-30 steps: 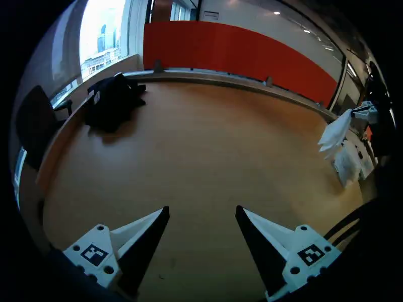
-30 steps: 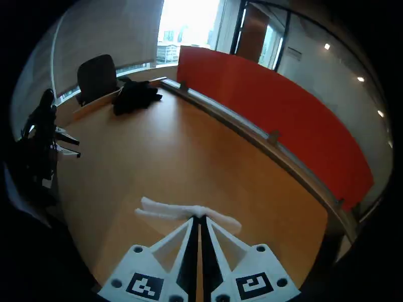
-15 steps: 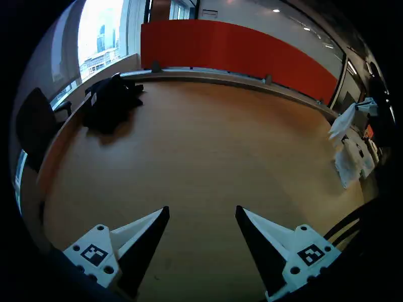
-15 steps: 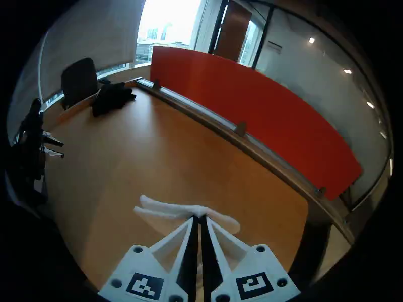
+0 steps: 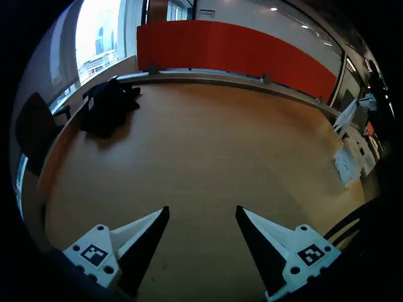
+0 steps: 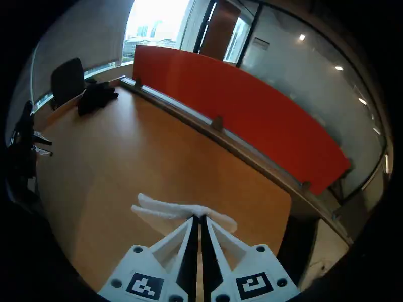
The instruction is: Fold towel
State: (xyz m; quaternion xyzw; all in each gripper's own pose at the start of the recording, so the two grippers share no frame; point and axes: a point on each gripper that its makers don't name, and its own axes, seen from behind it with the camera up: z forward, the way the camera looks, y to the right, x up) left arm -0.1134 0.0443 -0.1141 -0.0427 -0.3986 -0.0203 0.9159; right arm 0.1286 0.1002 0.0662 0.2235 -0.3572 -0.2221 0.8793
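So: the towel [image 6: 176, 211] is bunched up and pinched in the right tongs [image 6: 200, 219], which are pressed together on it. It's held in the air over the right end of the surface [image 6: 126, 151]. In the left gripper view it hangs as a limp white strip far off to the right. The left tongs [image 5: 201, 207] are spread, holding nothing, low over the near middle of the surface.

My read: the step is getting the towel down and flat before any fold.
- Lower it over the bare middle, free end touching first, then drag so it lays out smooth.
- Bring the left tongs in for a second corner. One pinch point won't square the edges.
- Keep clear of the dark bundle [image 5: 106, 103] at the far left corner and the pale sheets [image 5: 347, 163] at the right edge.
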